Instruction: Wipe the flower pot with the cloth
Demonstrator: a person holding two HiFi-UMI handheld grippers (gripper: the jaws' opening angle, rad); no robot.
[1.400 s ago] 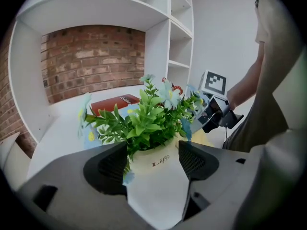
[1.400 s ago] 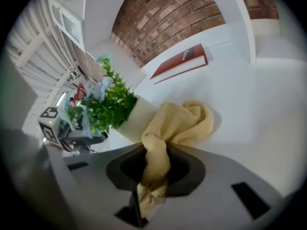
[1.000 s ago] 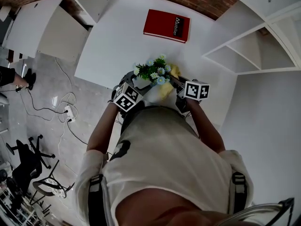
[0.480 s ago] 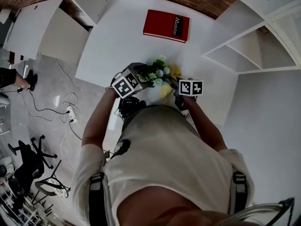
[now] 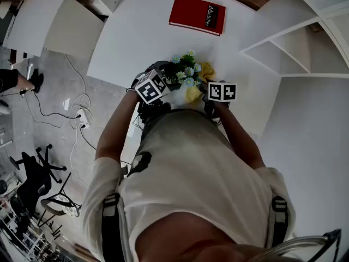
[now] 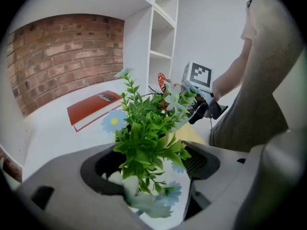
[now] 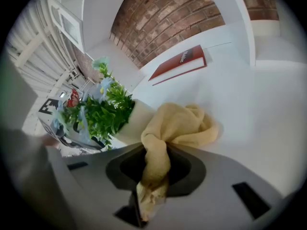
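Flower pot, white, leafy, stands inside wide-open left tool; right tool pinches cloth.

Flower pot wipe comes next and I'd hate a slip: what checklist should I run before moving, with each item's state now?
1. Cloth clamped in the right tool: ok.
2. Flower pot between the jaws of the left tool, which have just been opening: ok.
3. Left pads pressing on the pot: cannot tell.
4. Cloth already touching the pot's wall: cannot tell; it hangs right beside it.
5. Red book well away from both tools: ok.
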